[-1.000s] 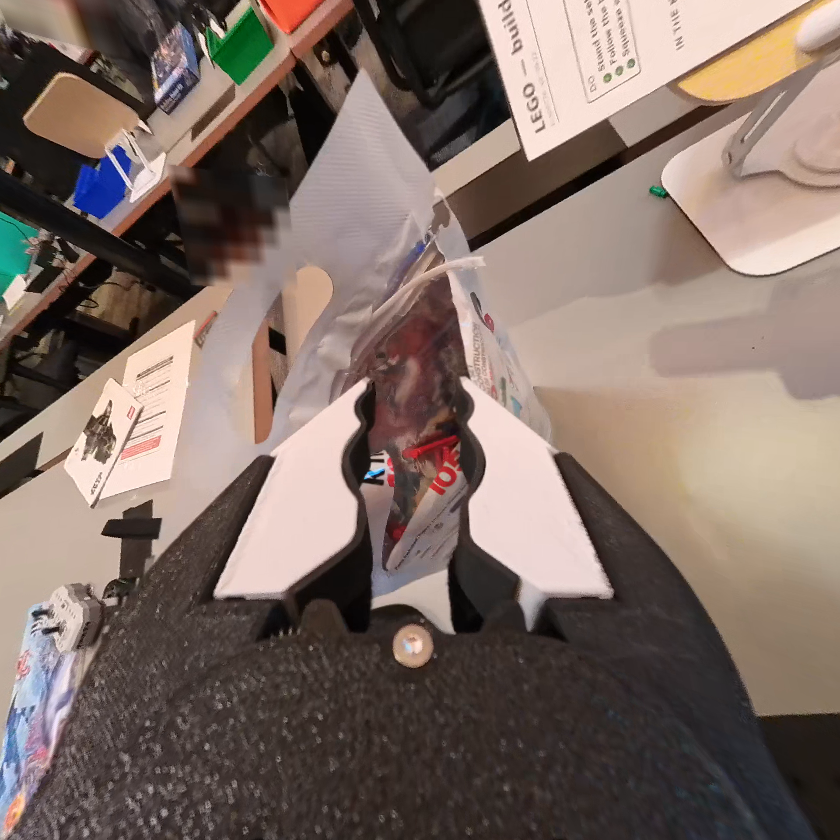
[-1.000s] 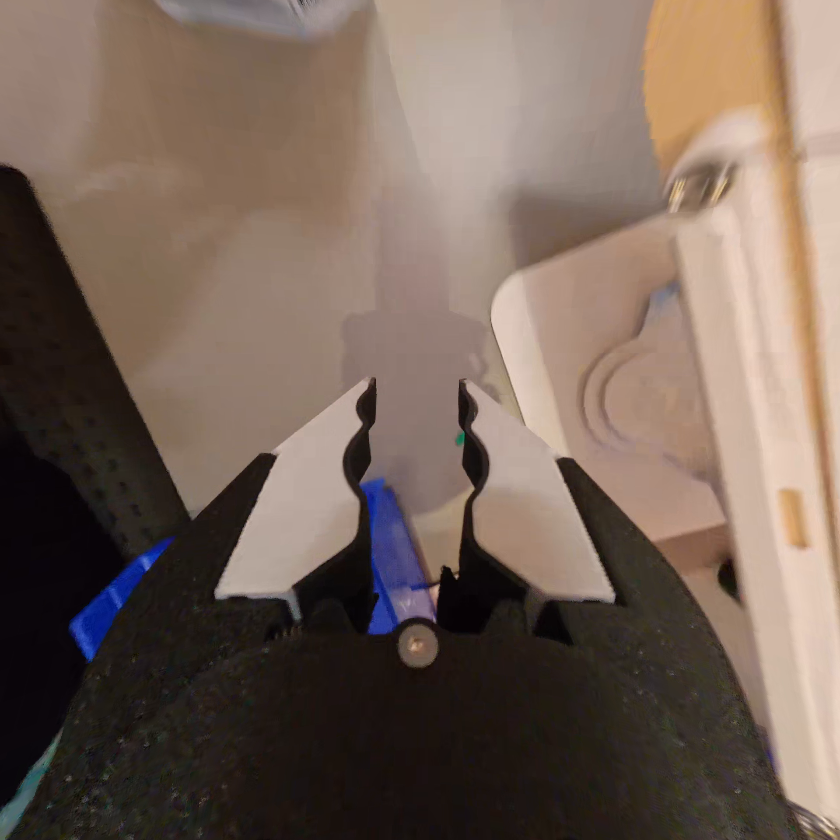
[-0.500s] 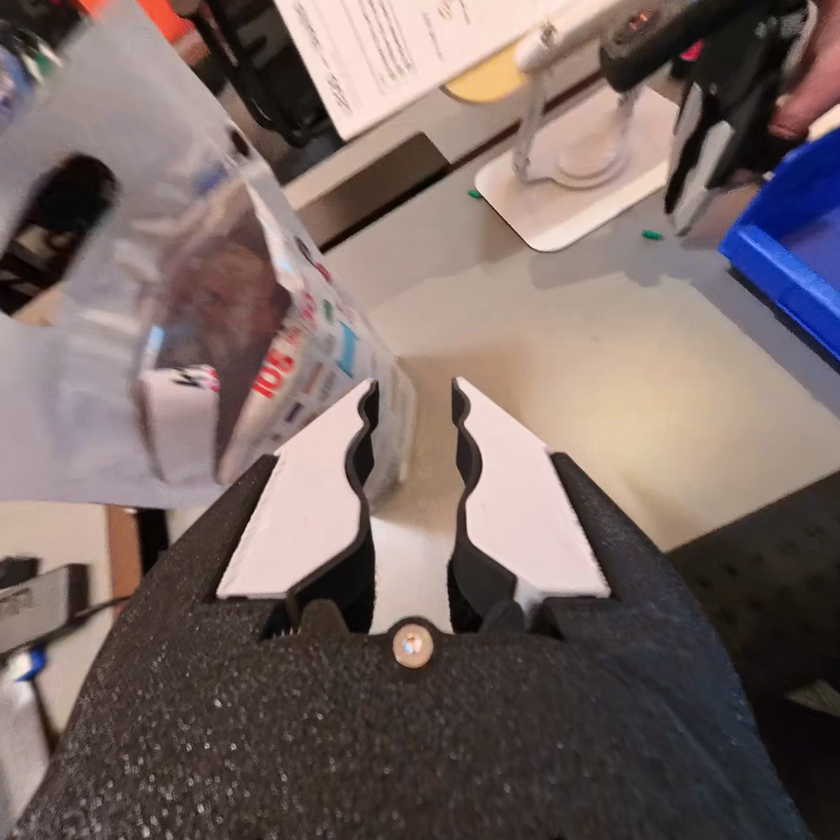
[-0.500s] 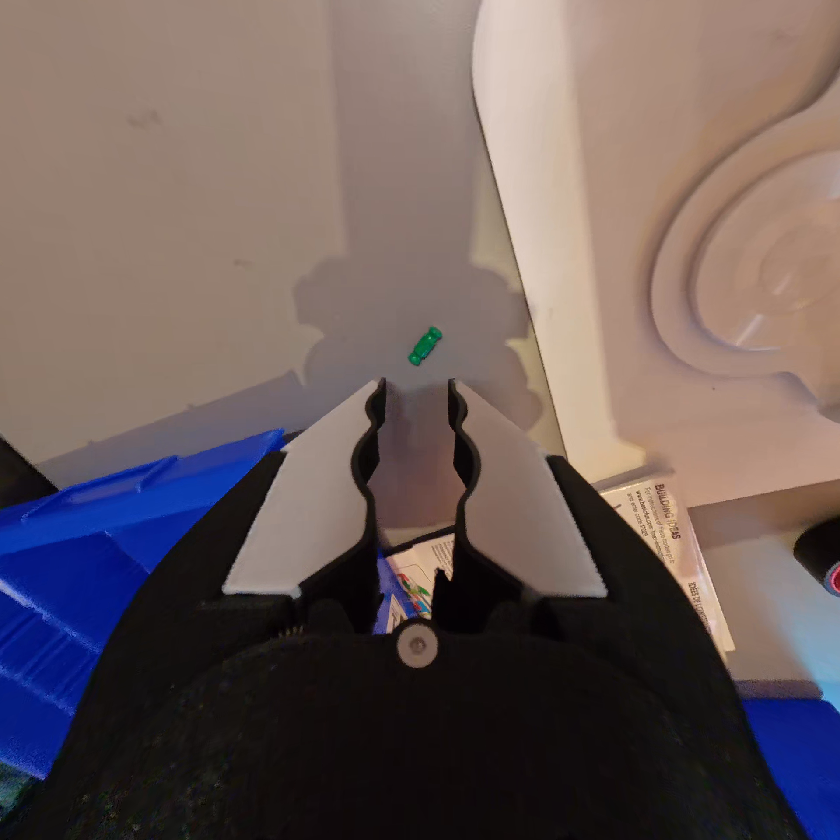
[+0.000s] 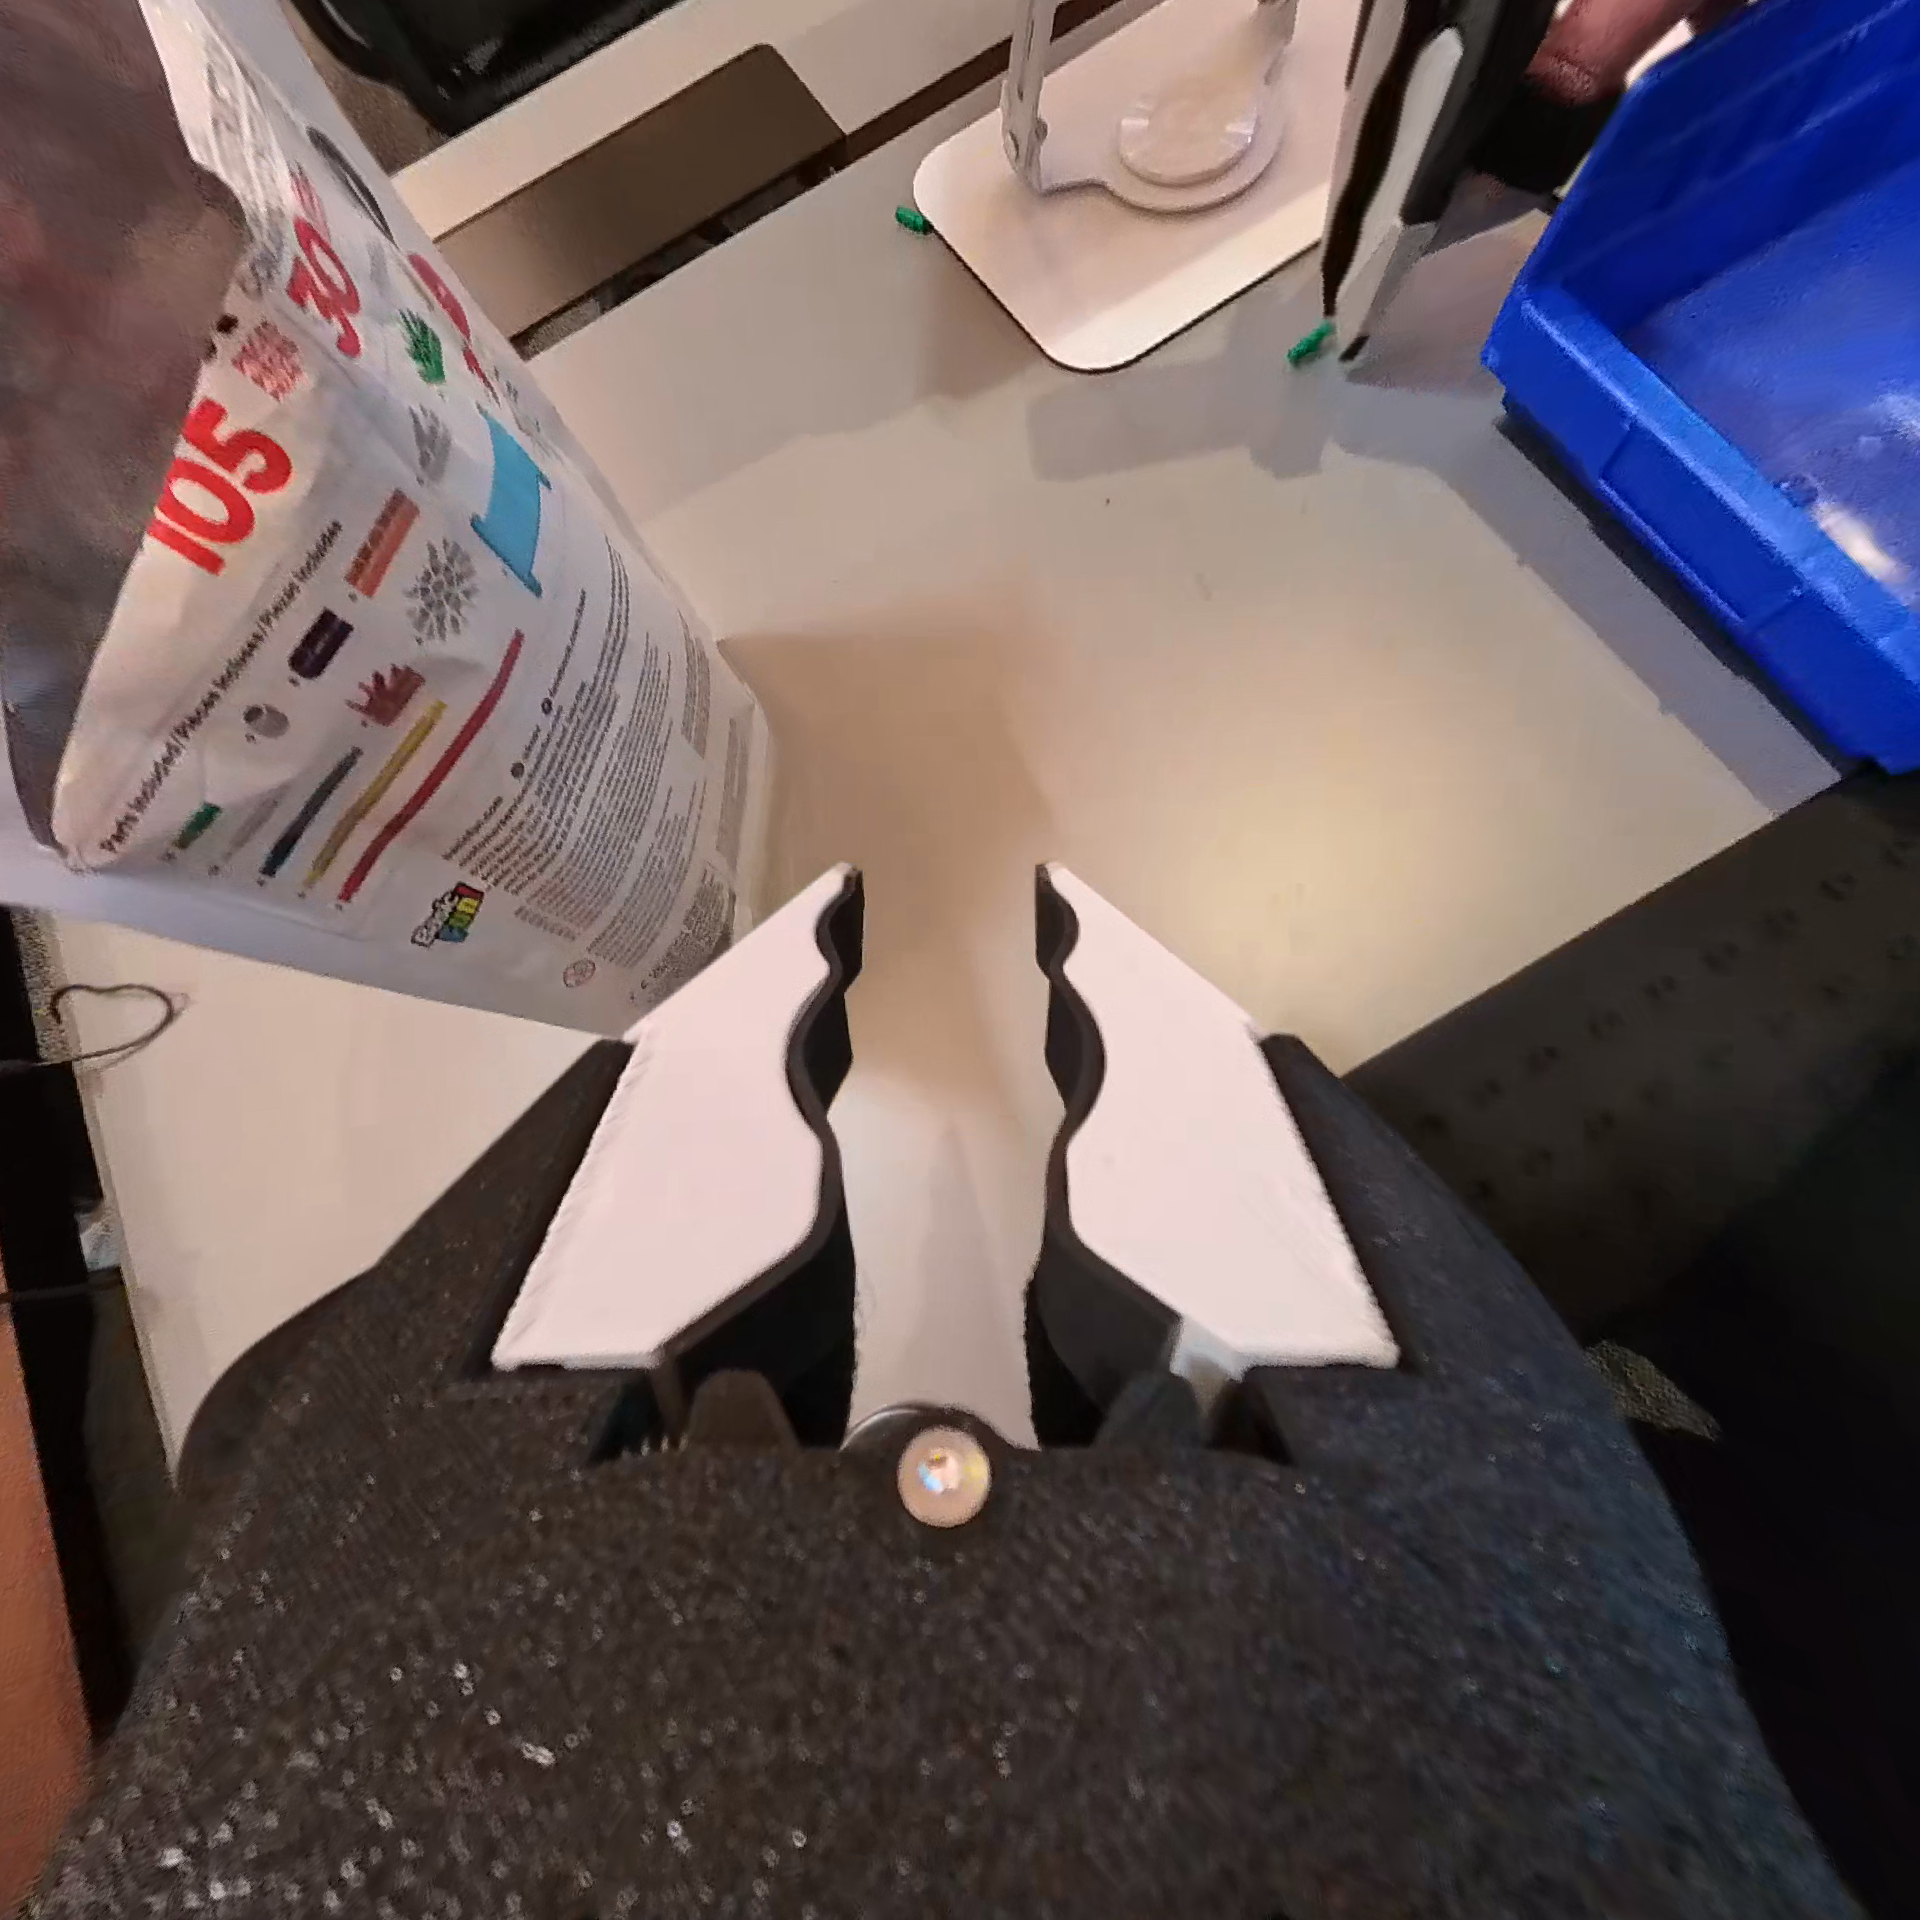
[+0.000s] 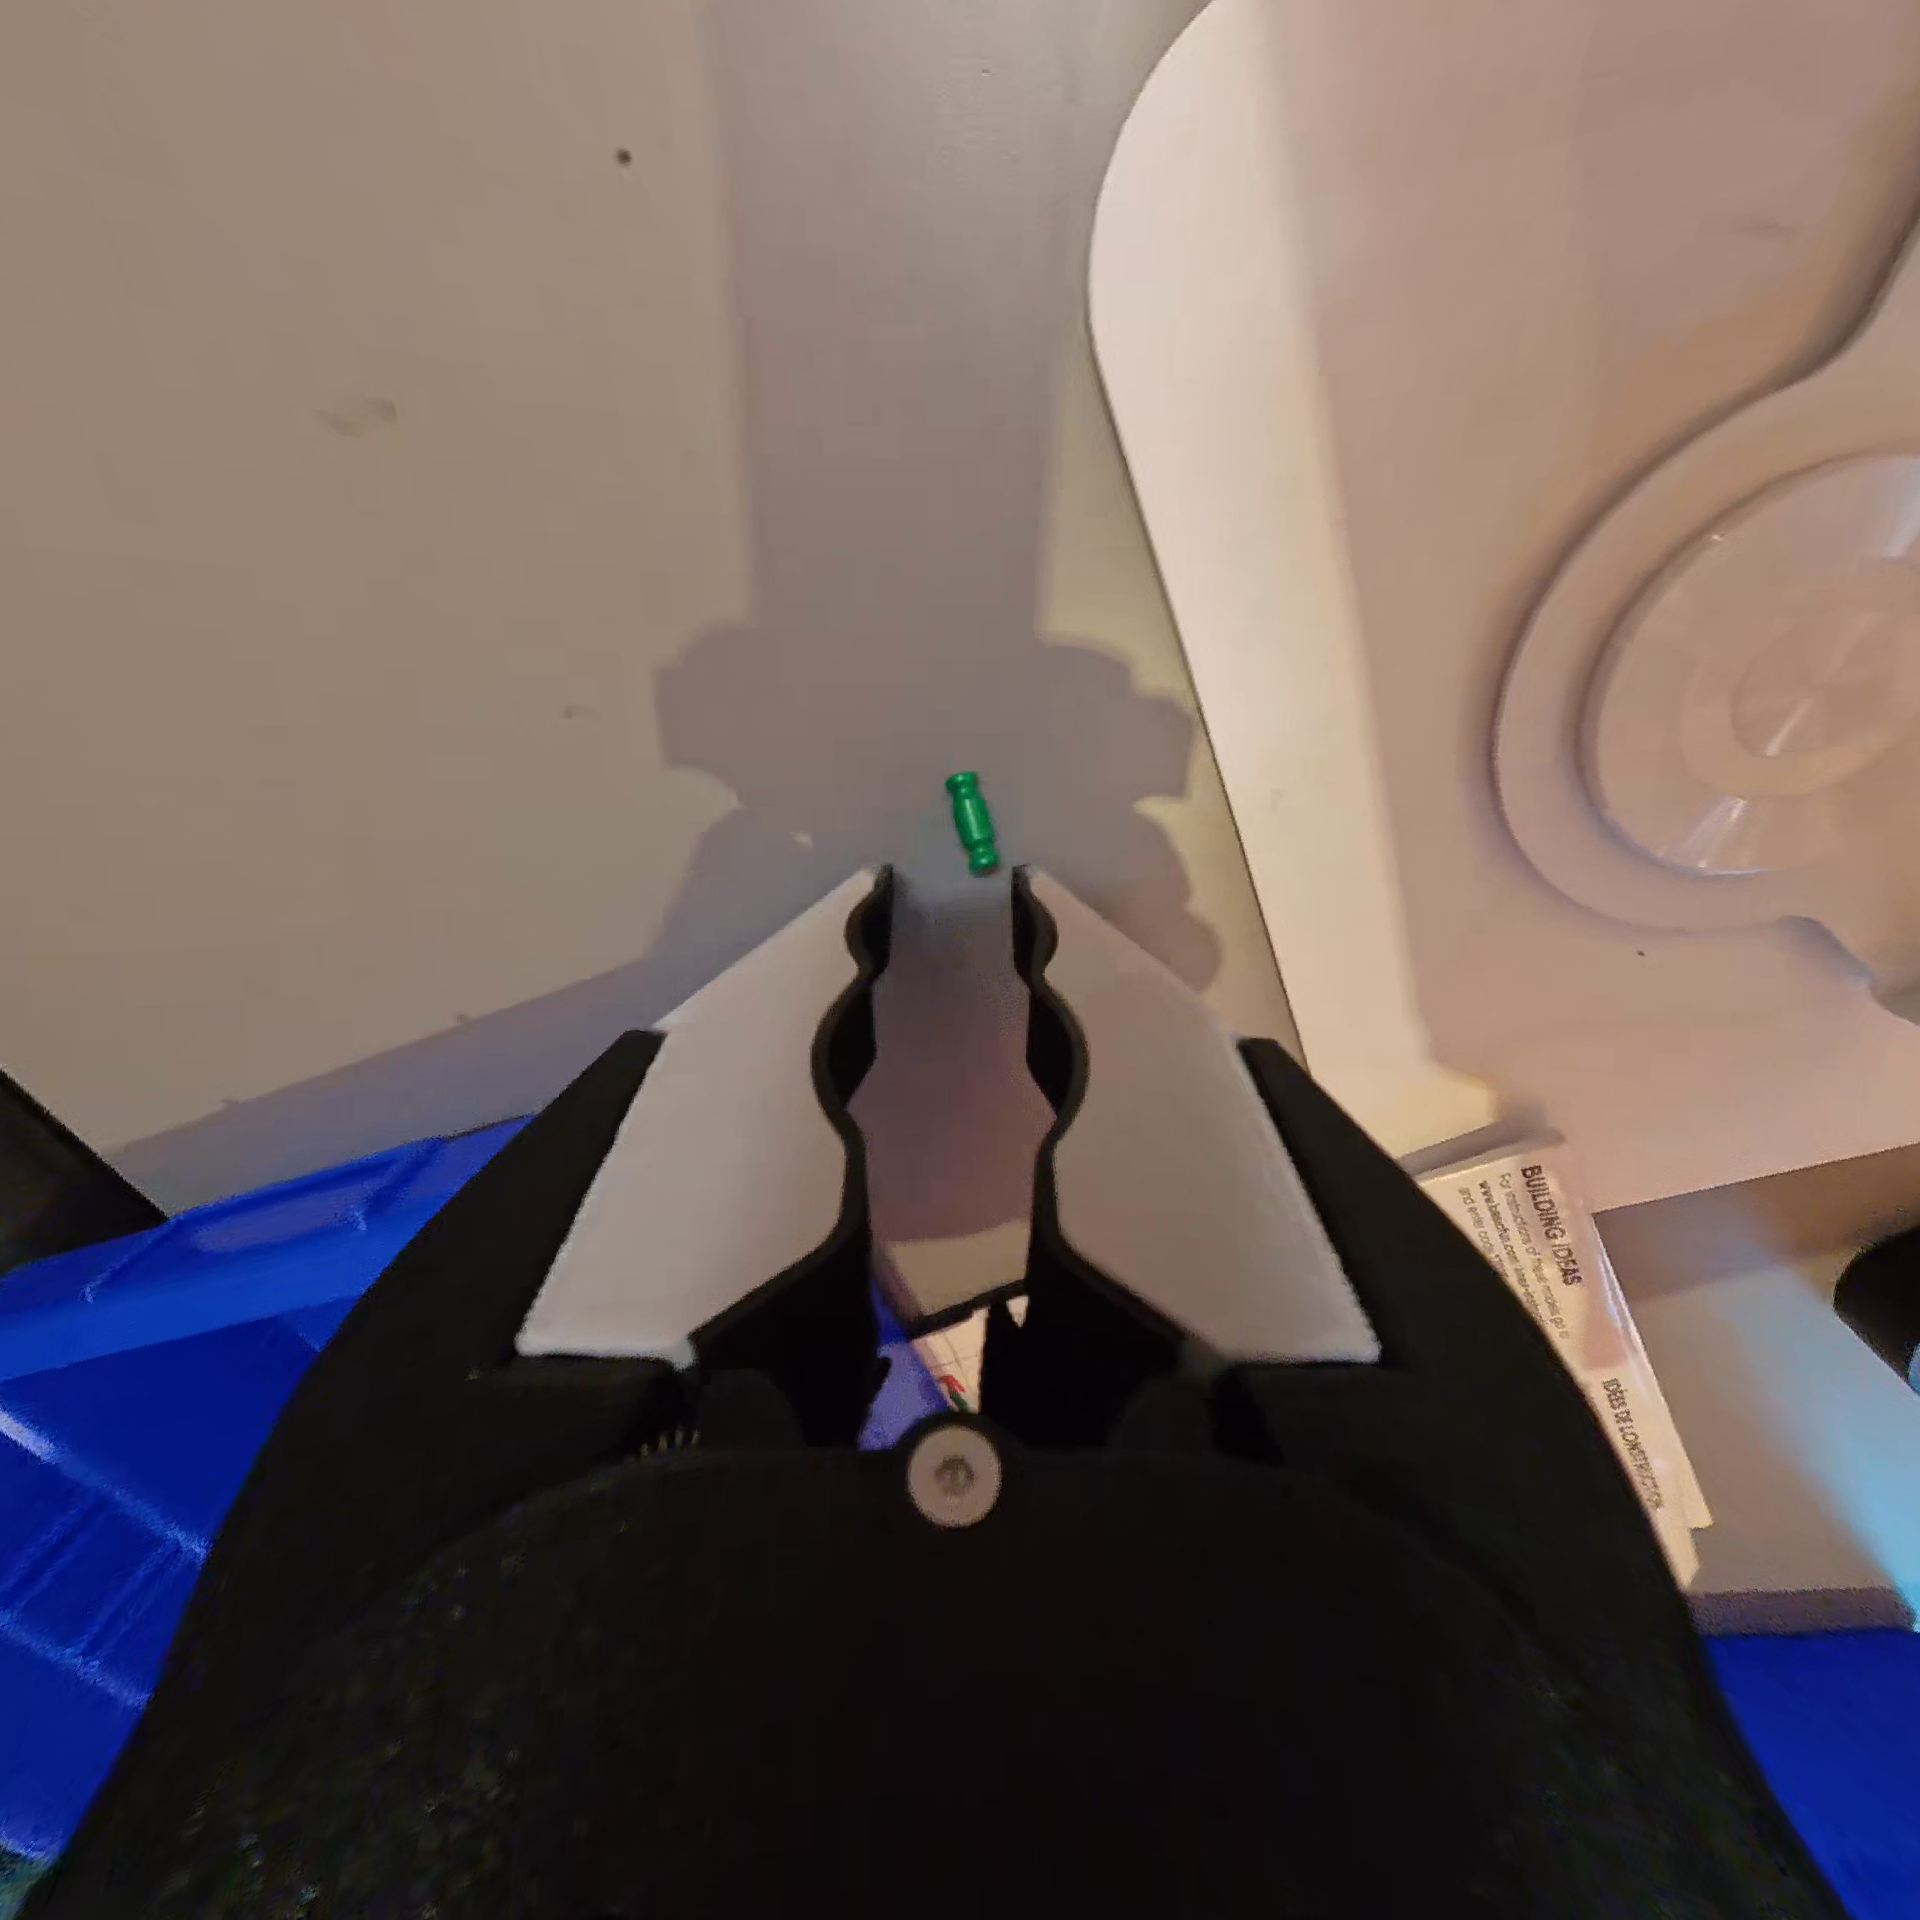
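Pouch [image 5: 395,644]: printed, silver-lined, upright on the worktop [image 5: 1195,727].
Bin [image 5: 1745,436]: blue, at the right.
Stand base [image 5: 1122,229]: white, far side.
Green piece [image 6: 971,823]: beside that base.

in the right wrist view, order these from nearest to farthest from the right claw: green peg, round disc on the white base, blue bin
1. Green peg: on the table just ahead of the right claw, slightly right of centre.
2. Blue bin: low on the left, back beside the claw's body.
3. Round disc: far right, set in the white base.
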The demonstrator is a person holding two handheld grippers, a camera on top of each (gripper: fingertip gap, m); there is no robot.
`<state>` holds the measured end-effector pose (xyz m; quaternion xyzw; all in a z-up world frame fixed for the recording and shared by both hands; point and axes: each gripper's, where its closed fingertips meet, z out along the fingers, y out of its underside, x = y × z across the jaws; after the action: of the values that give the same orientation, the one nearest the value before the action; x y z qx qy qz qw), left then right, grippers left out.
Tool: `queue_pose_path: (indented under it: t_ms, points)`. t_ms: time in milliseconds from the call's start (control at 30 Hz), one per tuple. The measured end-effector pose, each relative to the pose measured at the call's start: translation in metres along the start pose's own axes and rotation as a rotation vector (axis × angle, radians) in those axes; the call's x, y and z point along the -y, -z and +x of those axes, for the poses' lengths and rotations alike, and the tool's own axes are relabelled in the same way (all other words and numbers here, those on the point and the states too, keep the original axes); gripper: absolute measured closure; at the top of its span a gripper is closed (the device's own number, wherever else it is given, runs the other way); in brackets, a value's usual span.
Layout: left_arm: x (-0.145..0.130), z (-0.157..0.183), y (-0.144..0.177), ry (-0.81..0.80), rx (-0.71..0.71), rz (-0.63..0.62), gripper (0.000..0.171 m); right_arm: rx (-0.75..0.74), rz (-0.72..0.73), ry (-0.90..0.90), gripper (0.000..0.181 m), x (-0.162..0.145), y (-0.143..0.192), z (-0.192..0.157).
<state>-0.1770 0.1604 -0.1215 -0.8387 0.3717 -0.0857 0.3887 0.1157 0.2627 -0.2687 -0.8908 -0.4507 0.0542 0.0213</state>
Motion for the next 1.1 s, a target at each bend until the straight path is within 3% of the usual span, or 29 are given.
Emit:
queue_pose_path:
  t_ms: [233,333,433,700,767,900,1000,1067,1100]
  points:
    - [-0.03,0.002,0.006,-0.005,-0.032,-0.036,0.14,-0.071,0.017,0.086,0.157,0.015,-0.003,0.002]
    - [-0.039,0.002,0.008,-0.006,-0.04,-0.048,0.14,-0.073,0.011,0.12,0.181,0.02,-0.009,0.004]
    - [-0.048,0.001,0.012,-0.009,-0.039,-0.055,0.139,-0.043,-0.004,0.09,0.181,0.02,-0.007,0.003]
    - [-0.068,-0.004,0.026,0.025,-0.048,-0.059,0.139,0.127,0.286,0.001,0.181,0.076,0.07,-0.037]
    - [-0.072,-0.003,0.027,0.03,-0.062,-0.063,0.139,0.094,0.325,0.026,0.181,0.085,0.091,-0.036]
    - [-0.08,0.0,0.026,0.025,-0.085,-0.068,0.139,0.045,0.262,0.05,0.181,0.069,0.087,-0.021]
    - [-0.087,0.003,0.025,0.022,-0.105,-0.081,0.138,-0.006,0.153,0.162,0.178,0.046,0.062,-0.013]
    - [-0.09,0.005,0.026,0.017,-0.114,-0.084,0.138,-0.009,0.061,0.198,0.155,0.028,0.041,-0.008]
    - [-0.092,0.006,0.026,0.016,-0.119,-0.088,0.138,-0.021,0.013,0.223,0.154,0.019,0.03,-0.003]
